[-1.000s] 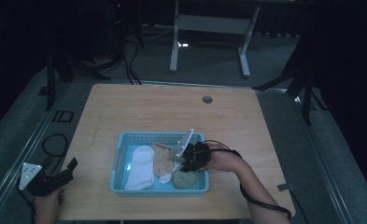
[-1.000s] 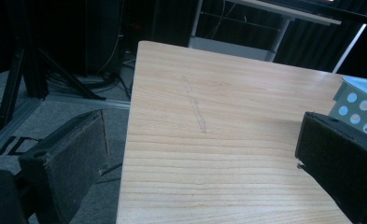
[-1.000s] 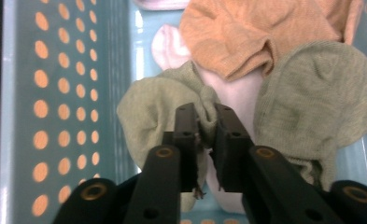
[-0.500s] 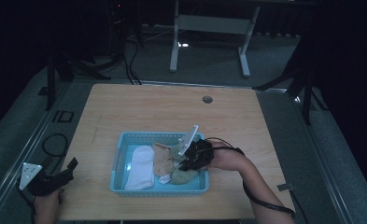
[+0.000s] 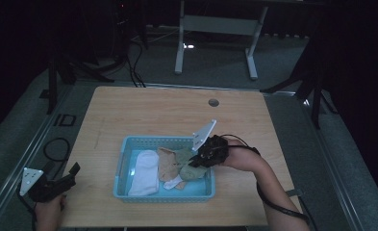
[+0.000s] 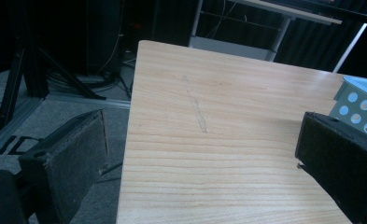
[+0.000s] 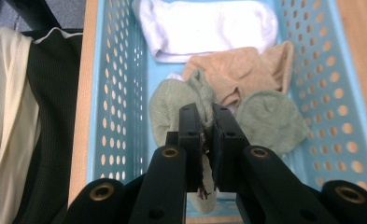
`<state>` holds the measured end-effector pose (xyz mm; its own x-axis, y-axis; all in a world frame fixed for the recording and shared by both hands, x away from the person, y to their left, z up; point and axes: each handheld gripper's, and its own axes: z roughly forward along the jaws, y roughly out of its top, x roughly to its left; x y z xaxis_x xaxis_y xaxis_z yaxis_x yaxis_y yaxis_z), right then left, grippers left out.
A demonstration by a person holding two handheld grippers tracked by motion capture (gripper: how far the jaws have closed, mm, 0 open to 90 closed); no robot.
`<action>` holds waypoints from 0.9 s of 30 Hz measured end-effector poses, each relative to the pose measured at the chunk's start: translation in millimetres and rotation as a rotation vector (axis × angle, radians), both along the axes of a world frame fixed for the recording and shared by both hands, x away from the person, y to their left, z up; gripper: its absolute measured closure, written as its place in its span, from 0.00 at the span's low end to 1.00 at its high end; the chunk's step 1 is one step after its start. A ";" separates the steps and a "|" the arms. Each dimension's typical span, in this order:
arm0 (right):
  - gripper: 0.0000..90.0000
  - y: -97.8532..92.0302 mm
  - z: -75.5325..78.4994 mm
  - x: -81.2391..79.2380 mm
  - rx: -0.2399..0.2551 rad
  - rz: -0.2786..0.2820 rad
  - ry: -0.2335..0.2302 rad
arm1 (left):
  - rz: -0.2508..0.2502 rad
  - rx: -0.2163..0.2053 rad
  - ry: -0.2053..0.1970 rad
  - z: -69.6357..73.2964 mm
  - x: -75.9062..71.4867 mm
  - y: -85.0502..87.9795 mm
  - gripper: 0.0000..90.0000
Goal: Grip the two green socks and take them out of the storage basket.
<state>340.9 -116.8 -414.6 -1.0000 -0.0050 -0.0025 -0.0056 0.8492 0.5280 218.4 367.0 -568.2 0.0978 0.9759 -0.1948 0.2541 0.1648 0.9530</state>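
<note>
1. Right gripper (image 7: 207, 122) has its jaws pinched together on a fold of the pale green sock (image 7: 172, 109), lifting that bit of cloth over the blue basket (image 7: 111, 93); in the high view the same gripper (image 5: 201, 156) sits over the basket's right half (image 5: 121, 166).
2. A second green piece (image 7: 270, 121) lies just right of the held one, on the basket floor.
3. Next to the green cloth, a tan sock (image 7: 239, 70) rests in the middle of the basket, touching the green pieces.
4. Beyond the tan one lies a white sock (image 7: 204, 25), at the basket's left end in the high view (image 5: 145, 171).
5. Holding the basket is a wooden table (image 5: 167, 115), with a small round hole (image 5: 213, 102) near its far edge.
6. Left gripper (image 5: 56, 180) is held by a hand (image 5: 49, 216) at the table's near left corner, well apart from the basket, jaws spread wide with nothing between them; its own view (image 6: 204, 154) shows bare tabletop and a corner of the basket.
</note>
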 end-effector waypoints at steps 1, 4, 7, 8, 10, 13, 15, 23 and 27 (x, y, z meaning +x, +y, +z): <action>0.93 -0.9 1.4 0.3 0.005 0.002 -0.003 | 0.000 -0.001 -0.001 0.0 0.0 0.0 0.03; 0.93 -5.3 8.1 0.8 0.021 -0.012 -0.016 | 0.000 0.000 -0.001 0.0 -0.1 0.0 0.03; 0.93 -9.9 14.9 2.1 0.046 -0.020 -0.023 | 0.000 0.000 0.001 0.0 0.1 0.0 0.03; 0.93 -11.1 16.7 2.0 0.043 -0.029 -0.024 | 0.000 0.000 0.001 0.0 0.1 -0.1 0.03; 0.93 -13.1 19.4 2.9 0.035 -0.045 -0.040 | 0.000 -0.001 0.001 0.0 0.1 0.1 0.03; 0.93 -18.1 22.5 5.5 0.036 -0.069 -0.050 | 0.000 -0.002 0.000 0.0 0.1 0.2 0.03; 0.93 -22.8 25.3 6.6 0.044 -0.082 -0.055 | 0.001 -0.002 0.001 0.0 0.1 0.2 0.03; 0.93 -49.8 37.2 13.0 0.095 -0.157 -0.083 | 0.002 -0.001 0.001 0.0 0.2 0.1 0.03; 0.93 -66.3 40.4 17.1 0.123 -0.211 -0.103 | 0.001 0.001 0.002 0.0 0.2 0.1 0.03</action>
<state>357.9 -183.1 -374.2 -0.9733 0.2102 -0.0920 0.1057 0.7667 0.6333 218.6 367.1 -568.2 0.0965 0.9762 -0.1943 0.2557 0.1643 0.9527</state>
